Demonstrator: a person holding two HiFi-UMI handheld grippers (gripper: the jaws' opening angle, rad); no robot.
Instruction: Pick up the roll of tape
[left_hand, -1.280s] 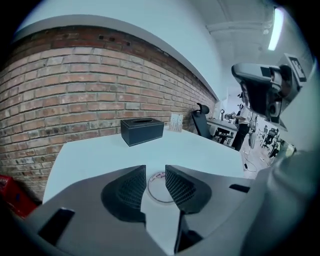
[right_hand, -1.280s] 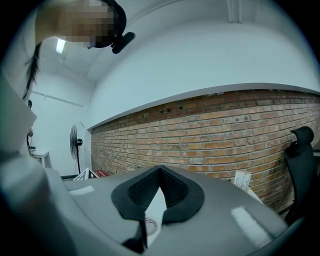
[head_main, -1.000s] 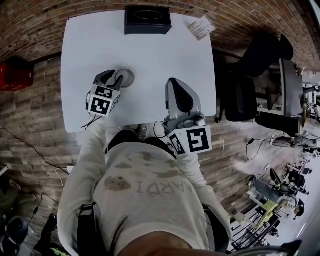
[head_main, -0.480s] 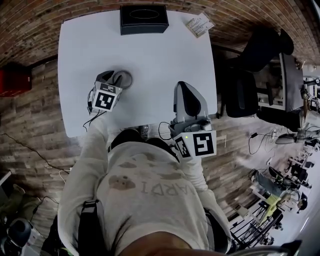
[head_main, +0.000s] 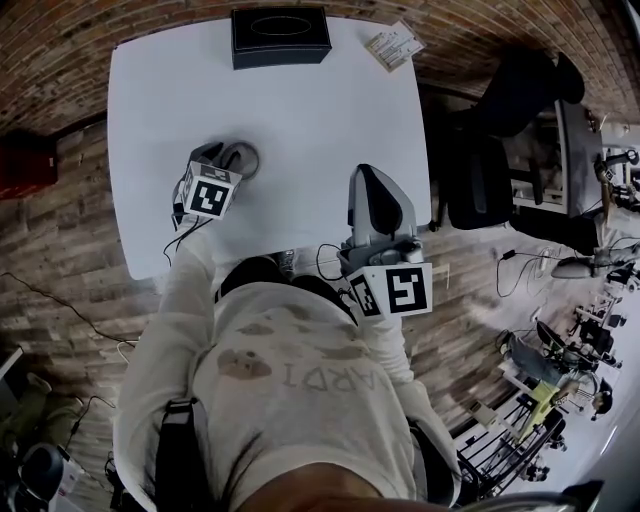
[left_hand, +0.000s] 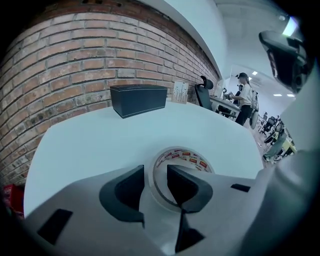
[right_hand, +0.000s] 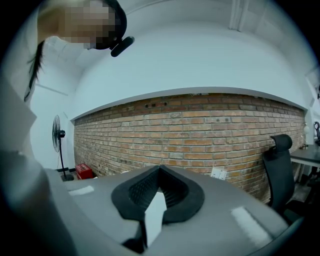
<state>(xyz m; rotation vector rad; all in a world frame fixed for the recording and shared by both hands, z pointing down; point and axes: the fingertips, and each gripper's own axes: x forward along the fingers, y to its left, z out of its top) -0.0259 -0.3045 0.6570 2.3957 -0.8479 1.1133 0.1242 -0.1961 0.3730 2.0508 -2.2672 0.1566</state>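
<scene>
Your left tongs (left_hand: 156, 182) have now closed on the roll of tape (left_hand: 192, 159), so you may lift; right tongs (right_hand: 159, 175) closed, empty.

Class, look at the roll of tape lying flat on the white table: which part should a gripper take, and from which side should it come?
Take the wall of the roll of tape, one jaw in its hole and one outside, coming from above at the near edge. It lies flat on the table with its hole facing up, and the left gripper straddles it this way.
</scene>
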